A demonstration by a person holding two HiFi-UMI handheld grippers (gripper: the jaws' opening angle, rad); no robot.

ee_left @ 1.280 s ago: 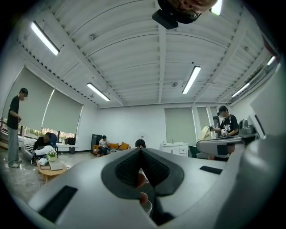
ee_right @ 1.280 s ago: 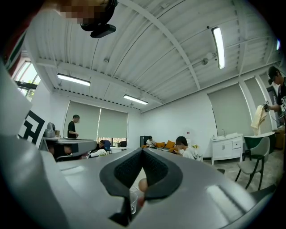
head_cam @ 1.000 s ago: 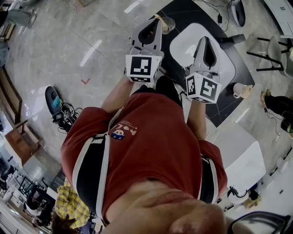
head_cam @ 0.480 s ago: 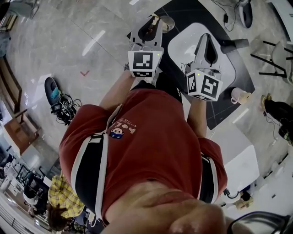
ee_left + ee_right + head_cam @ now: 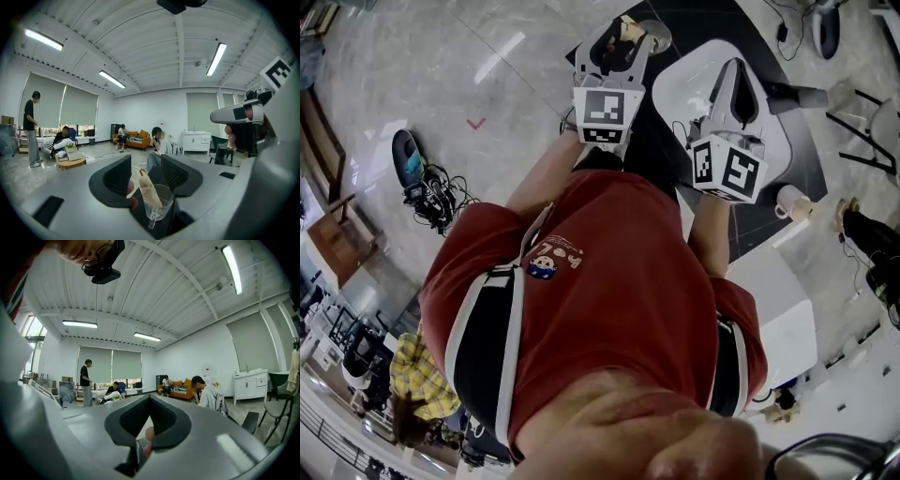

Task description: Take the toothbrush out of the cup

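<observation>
Item: tan paper-sleeved toothbrush [image 5: 149, 192], leaning toward eleven o'clock in a small clear glass cup [image 5: 163, 210]. The cup sits low between the jaws of your left claw [image 5: 146, 164], which are opening and press on nothing, while your right claw [image 5: 149, 401] is closed. Handling, by its look: light and stiff with a possibly slick sleeve, in a fragile cup that tips easily, so pinch the upper shaft clear of the rim.

Red T-shirt [image 5: 619, 281], black white-edged straps [image 5: 492, 347]

A tan-wrapped toothbrush [image 5: 146, 186] leans tilted inside a clear cup [image 5: 166, 198].
</observation>
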